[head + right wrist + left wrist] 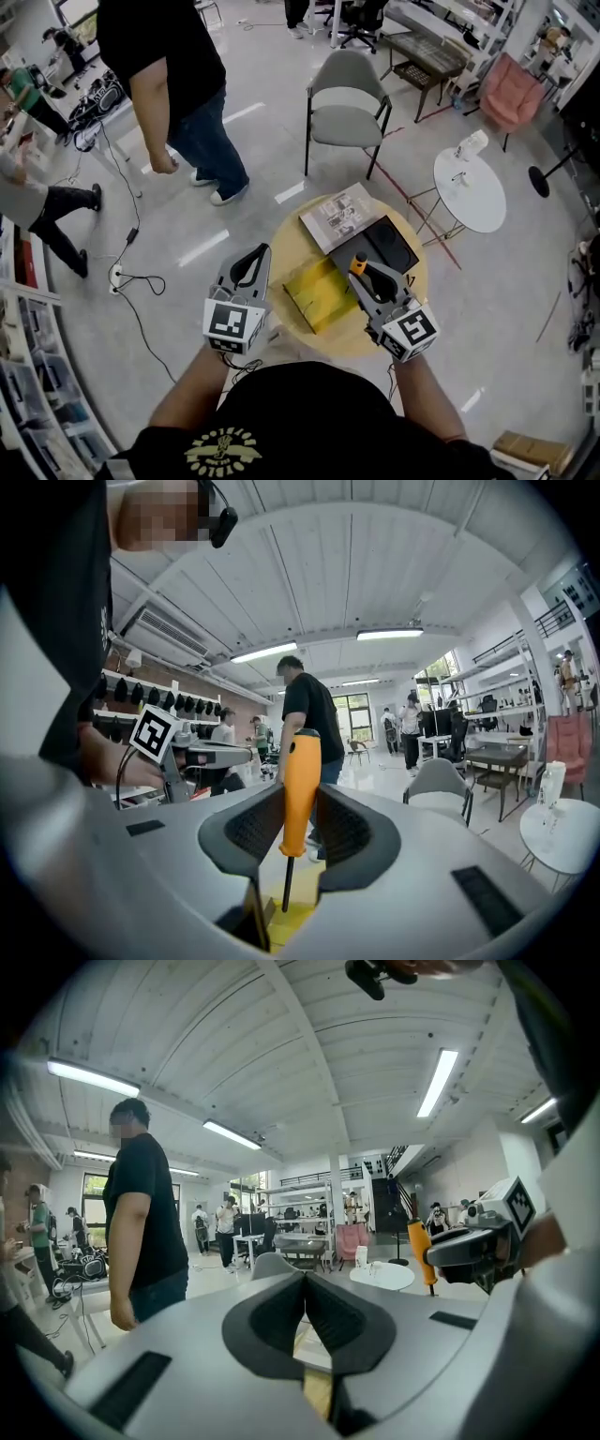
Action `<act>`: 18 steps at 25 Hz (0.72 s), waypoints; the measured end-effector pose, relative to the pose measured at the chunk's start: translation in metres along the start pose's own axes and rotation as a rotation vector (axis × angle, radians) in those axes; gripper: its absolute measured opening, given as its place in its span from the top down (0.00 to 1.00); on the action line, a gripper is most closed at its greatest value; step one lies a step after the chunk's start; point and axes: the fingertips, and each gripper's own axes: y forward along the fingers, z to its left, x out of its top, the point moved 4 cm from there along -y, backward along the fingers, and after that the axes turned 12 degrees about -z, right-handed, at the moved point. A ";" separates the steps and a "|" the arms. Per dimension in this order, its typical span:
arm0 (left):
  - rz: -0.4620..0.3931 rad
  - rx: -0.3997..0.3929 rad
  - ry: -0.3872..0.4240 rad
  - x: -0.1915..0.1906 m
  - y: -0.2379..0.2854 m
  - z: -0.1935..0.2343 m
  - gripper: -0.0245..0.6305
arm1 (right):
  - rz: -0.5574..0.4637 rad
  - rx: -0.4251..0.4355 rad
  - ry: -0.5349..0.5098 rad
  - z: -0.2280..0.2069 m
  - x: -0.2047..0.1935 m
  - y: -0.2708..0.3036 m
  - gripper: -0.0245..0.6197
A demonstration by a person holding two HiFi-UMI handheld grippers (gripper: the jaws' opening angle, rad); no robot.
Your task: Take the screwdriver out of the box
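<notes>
Screwdriver (300, 789) stands upright in my right claw (298, 806) — pads clenched on its orange handle, tip pointing down above the yellow box (319, 292) on the counter (349, 342). Left claw (305, 1309) is clenched on nothing, held roughly level left of the box.

Nothing here reads as words. The booklet (337, 214) at the round table's (291, 242) far edge has print too small to make out. The left gripper (251, 265) and right gripper (367, 277), over its near edge, carry only black-and-white square markers.
</notes>
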 end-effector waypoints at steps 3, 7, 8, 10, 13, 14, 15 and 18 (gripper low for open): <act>-0.007 0.007 -0.002 0.002 -0.006 0.000 0.94 | -0.031 -0.007 -0.016 0.001 0.017 -0.001 0.78; -0.006 0.014 0.000 0.006 -0.012 -0.002 0.94 | -0.032 -0.010 -0.047 -0.002 0.029 -0.006 0.77; -0.007 0.014 0.000 0.007 -0.014 -0.003 0.94 | -0.035 -0.012 -0.051 -0.003 0.031 -0.008 0.77; -0.011 0.014 0.000 0.008 -0.015 -0.004 0.94 | -0.044 -0.019 -0.054 -0.006 0.035 -0.011 0.78; -0.013 0.015 -0.001 0.011 -0.017 -0.007 0.94 | -0.052 -0.029 -0.054 -0.009 0.041 -0.015 0.78; -0.014 0.017 -0.001 0.011 -0.017 -0.008 0.94 | -0.054 -0.031 -0.053 -0.010 0.043 -0.016 0.78; -0.015 0.018 -0.001 0.012 -0.018 -0.009 0.94 | -0.056 -0.032 -0.051 -0.010 0.043 -0.018 0.78; -0.013 0.022 0.001 0.012 -0.021 -0.013 0.94 | -0.058 -0.032 -0.041 -0.009 0.043 -0.024 0.78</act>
